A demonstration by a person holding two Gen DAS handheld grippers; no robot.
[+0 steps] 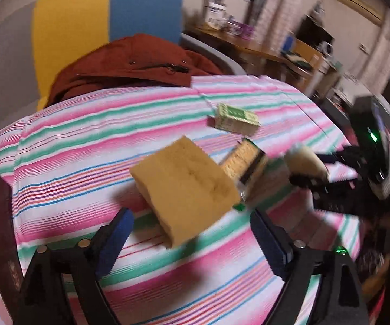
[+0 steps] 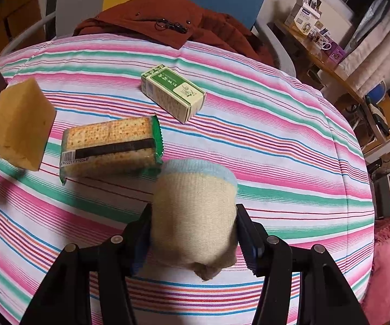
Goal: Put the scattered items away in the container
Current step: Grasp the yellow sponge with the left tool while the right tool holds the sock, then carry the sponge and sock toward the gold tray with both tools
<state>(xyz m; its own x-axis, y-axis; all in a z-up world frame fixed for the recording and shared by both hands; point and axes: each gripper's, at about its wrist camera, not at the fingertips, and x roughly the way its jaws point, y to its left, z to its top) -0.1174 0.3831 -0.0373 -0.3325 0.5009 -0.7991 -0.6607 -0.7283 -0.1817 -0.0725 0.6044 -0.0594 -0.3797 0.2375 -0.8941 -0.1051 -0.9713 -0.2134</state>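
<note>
Between the left gripper [image 1: 192, 233] pads, blurred sponge [image 1: 184, 187], contact unclear

A striped cloth [image 2: 276, 140] fills mid-frame. A rust jacket [image 2: 151, 19] lies at its top edge, a yellow-and-blue panel [image 1: 108, 19] above it. Upper right: a cluttered wooden desk [image 2: 338, 73] with mugs [image 2: 323, 44].

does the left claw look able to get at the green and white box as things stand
Probably not right now. The left claw stands open around the yellow sponge, and the cracker pack lies between it and the green and white box.
</note>
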